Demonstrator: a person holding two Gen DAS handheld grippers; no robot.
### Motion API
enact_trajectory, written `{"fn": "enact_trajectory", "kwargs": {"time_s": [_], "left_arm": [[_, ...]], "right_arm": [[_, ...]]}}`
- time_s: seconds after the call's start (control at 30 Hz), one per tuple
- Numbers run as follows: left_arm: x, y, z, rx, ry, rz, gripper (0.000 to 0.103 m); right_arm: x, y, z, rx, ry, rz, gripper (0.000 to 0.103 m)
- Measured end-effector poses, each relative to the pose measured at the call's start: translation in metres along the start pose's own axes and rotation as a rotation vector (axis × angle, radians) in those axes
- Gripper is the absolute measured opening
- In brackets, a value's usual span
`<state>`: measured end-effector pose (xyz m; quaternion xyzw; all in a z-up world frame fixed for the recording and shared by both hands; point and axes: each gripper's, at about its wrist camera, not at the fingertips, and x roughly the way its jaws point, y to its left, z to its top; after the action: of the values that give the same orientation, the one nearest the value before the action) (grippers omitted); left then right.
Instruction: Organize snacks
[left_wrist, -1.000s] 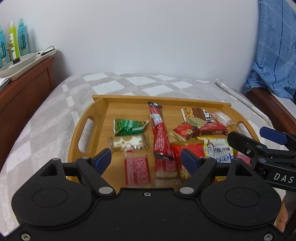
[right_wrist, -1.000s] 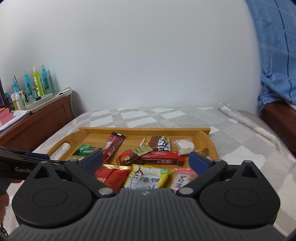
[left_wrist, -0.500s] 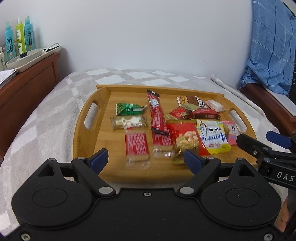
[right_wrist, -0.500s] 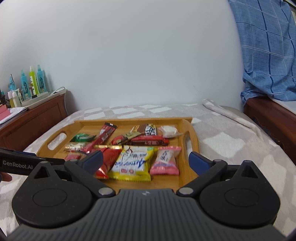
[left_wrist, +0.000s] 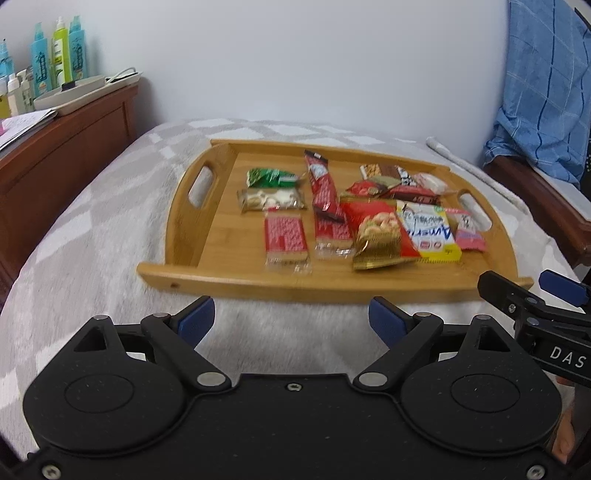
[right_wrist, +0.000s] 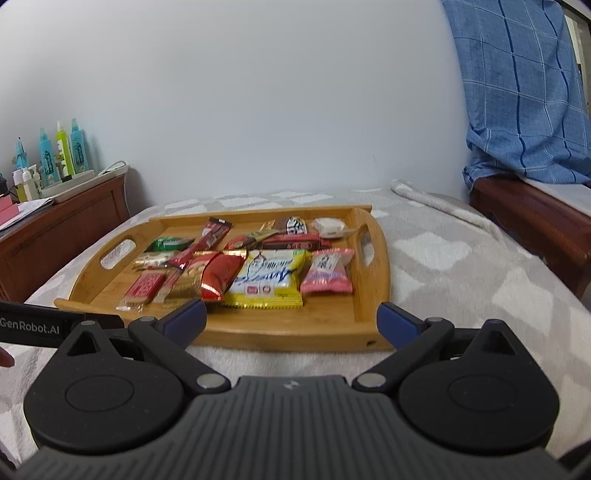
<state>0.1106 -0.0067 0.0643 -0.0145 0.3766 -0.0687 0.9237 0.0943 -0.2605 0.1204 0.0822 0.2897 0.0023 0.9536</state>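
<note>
The snacks (left_wrist: 354, 218) lie loosely mixed on the wooden tray (left_wrist: 332, 284) on the bed (left_wrist: 92, 236), so sorting seems barely begun. The left claw (left_wrist: 291, 319) and right claw (right_wrist: 291, 319) both hang spread and empty, short of the tray. Readable writing: "GenRobot.AI" and "DAS" on the claws.

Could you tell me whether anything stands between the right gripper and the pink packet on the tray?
Only the tray's low front rim; the right gripper is open before it, the pink packet uncovered beyond.
</note>
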Motion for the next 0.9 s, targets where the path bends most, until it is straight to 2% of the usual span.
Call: {"fn": "enact_trajectory", "kwargs": {"time_s": [0.4, 0.9], "left_arm": [[0.005, 0.006, -0.027, 0.009, 0.024, 0.046, 0.091], [0.015, 0.000, -0.044, 0.039, 0.040, 0.082, 0.094]], "right_arm": [[-0.003, 0.013, -0.022, -0.015, 0.043, -0.045, 0.103], [0.002, 0.023, -0.038, -0.032, 0.093, -0.069, 0.103]]}}
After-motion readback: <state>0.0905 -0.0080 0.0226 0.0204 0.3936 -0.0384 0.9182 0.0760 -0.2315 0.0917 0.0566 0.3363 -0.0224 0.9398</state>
